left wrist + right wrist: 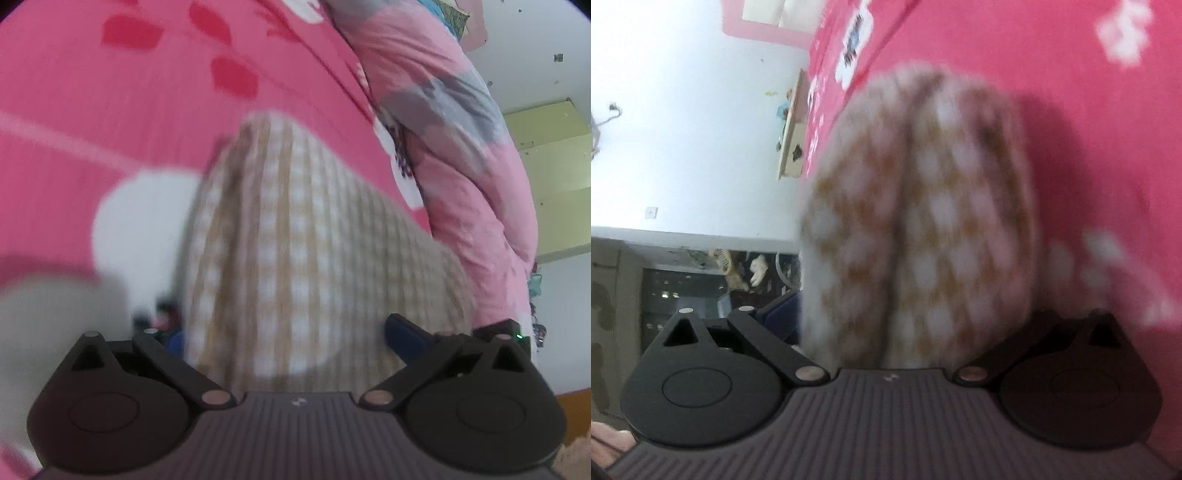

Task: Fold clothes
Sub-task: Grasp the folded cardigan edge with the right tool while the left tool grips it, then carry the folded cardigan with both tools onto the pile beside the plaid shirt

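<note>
Left wrist view alone shows a pink quilt. The checked cloth runs lengthways away from both grippers, hiding their fingertips; grip cannot be told.

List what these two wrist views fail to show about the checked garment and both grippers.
- Left wrist view: checked garment drapes over the left gripper, hiding fingertips and grip.
- Right wrist view: the motion-blurred garment covers the right gripper; grip unreadable.
- Both views: garment type and fold state unclear.
</note>
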### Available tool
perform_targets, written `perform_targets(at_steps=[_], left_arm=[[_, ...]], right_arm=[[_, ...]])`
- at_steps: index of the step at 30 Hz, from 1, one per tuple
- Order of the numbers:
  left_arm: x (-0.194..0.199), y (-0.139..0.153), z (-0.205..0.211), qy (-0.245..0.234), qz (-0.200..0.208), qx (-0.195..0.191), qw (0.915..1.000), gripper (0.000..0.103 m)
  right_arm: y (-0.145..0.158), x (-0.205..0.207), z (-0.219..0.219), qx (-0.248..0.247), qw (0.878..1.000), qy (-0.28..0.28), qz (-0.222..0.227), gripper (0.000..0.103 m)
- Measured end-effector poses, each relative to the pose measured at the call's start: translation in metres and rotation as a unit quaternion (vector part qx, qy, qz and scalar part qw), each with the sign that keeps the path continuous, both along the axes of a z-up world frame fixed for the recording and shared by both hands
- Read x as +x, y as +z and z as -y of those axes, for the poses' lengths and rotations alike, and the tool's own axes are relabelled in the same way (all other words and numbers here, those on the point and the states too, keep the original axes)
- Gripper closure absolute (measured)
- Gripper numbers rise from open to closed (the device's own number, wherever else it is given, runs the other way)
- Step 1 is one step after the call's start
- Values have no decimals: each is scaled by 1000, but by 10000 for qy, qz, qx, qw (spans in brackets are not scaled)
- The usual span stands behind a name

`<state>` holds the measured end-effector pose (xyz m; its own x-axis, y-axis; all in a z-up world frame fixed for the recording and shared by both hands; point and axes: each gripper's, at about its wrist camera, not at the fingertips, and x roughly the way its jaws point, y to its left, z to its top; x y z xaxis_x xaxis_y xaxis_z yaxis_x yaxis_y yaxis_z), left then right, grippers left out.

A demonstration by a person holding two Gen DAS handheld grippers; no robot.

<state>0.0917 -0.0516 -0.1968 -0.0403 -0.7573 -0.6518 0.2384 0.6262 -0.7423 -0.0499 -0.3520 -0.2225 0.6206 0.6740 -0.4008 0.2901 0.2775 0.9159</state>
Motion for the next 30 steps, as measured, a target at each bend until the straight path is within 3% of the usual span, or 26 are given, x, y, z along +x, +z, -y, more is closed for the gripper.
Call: perform_targets(at_steps=[5,8,11,16,18,22,30], left_arm=[[-10,-4,-5,-64,-92,-110,9999,0],[0,-8,-1,-2,-258,-132,9996,0],[-6,2,-1,65,-167,21,9998,3],[-27,30,2,275,198,275,9990,19],[-40,43,1,385,382,232,9983,21],[-66,63,-1,598,655,89,9960,21],[-110,100,-16,1085,901,-210,9898,21]], right_arm=[[-2,1,-19,178,9987,411,-224,0],[-10,17,-23,270,9984,285,-402,0],[-5,16,-27,267,9984,63,-493,1],[26,12,-41,-488,9973,134,-527,33],[39,10,-45,-669,9967,126,-437,38],[68,3,-58,-1075,9940,133,-117,44],[126,-13,-83,-1682,9849,151,392,46]])
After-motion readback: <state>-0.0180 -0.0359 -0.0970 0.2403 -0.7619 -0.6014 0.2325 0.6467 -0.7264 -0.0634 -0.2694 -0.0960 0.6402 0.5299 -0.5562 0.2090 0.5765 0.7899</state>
